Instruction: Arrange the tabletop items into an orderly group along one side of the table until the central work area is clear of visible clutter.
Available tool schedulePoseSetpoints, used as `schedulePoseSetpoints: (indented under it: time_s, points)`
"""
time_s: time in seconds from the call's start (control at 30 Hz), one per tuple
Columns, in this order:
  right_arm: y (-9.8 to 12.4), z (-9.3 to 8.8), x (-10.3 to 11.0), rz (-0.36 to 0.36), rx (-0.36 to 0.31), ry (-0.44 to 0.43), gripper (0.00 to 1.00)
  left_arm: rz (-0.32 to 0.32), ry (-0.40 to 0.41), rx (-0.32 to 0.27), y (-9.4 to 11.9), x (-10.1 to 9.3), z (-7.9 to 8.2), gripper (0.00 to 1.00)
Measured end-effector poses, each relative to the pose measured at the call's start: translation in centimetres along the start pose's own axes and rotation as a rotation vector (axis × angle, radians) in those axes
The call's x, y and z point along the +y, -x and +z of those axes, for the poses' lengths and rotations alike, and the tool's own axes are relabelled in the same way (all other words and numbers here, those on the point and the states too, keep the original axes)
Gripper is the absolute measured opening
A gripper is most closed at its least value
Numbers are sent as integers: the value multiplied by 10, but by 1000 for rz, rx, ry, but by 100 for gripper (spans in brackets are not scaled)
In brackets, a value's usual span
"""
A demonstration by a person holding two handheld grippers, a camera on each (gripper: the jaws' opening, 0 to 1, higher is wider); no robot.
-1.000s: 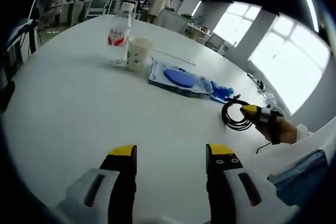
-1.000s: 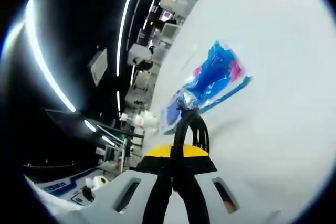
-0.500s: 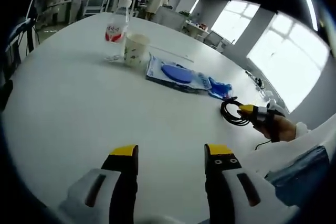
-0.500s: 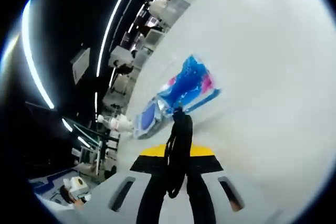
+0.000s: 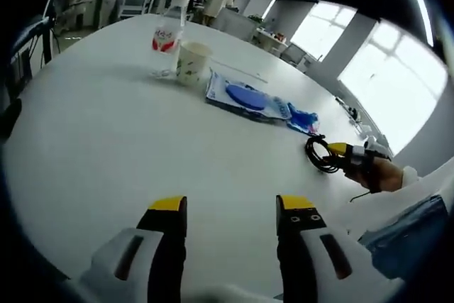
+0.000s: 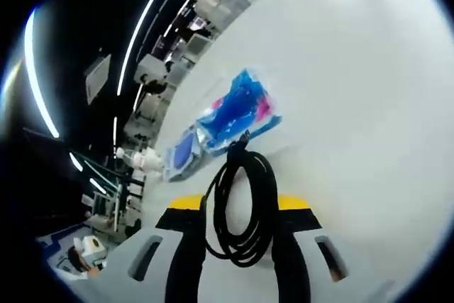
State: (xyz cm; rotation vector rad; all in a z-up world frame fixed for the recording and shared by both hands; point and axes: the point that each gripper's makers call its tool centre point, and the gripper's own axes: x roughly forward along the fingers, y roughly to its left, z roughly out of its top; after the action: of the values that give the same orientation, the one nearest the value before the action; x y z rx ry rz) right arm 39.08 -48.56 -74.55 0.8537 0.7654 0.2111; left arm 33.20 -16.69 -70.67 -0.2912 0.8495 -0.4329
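A coiled black cable [image 6: 266, 200] hangs between the yellow-tipped jaws of my right gripper [image 6: 240, 204], which is shut on it just above the white table [image 6: 355, 104]. In the left gripper view that right gripper [image 5: 339, 150] comes in from the right, held by a hand [image 5: 379, 172], with the black cable [image 5: 320, 157] at its tip. My left gripper [image 5: 233, 207] hovers open over the table's near part, with nothing between its jaws. Beyond the cable lie a small blue packet [image 5: 303, 120] and a larger blue-and-clear bag [image 5: 245, 97].
A paper cup [image 5: 193, 62] and a water bottle with a red label [image 5: 165, 36] stand side by side at the far left of the table [image 5: 106, 140]. The blue packet [image 6: 237, 108] lies just ahead of the cable. Office desks and people are in the background.
The cable coil has turned from edge-on to face-on between the right jaws. The right view has rolled a little and the blue packet sits closer to the coil. The left gripper stays open.
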Motion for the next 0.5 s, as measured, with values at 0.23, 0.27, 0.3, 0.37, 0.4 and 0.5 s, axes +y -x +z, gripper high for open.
schedulePoseSetpoints:
  time_s: [0.23, 0.27, 0.3, 0.37, 0.4, 0.5]
  points:
    - [2, 8, -4, -29, -3, 53, 49, -9, 4, -2, -1, -2, -2, 50]
    - [3, 7, -5, -41, 2, 70, 51, -9, 4, -1, -1, -1, -2, 50]
    - [4, 8, -4, -49, 7, 99, 53, -8, 4, -1, -1, -1, -3, 50]
    - [5, 8, 0, -51, 14, 110, 59, -9, 10, -5, -1, 0, -2, 50]
    - [5, 8, 0, -53, 16, 118, 61, -9, 12, -8, -1, -1, -2, 50]
    - [7, 7, 3, -67, 23, 169, 64, -9, 12, -12, -1, 0, -1, 51]
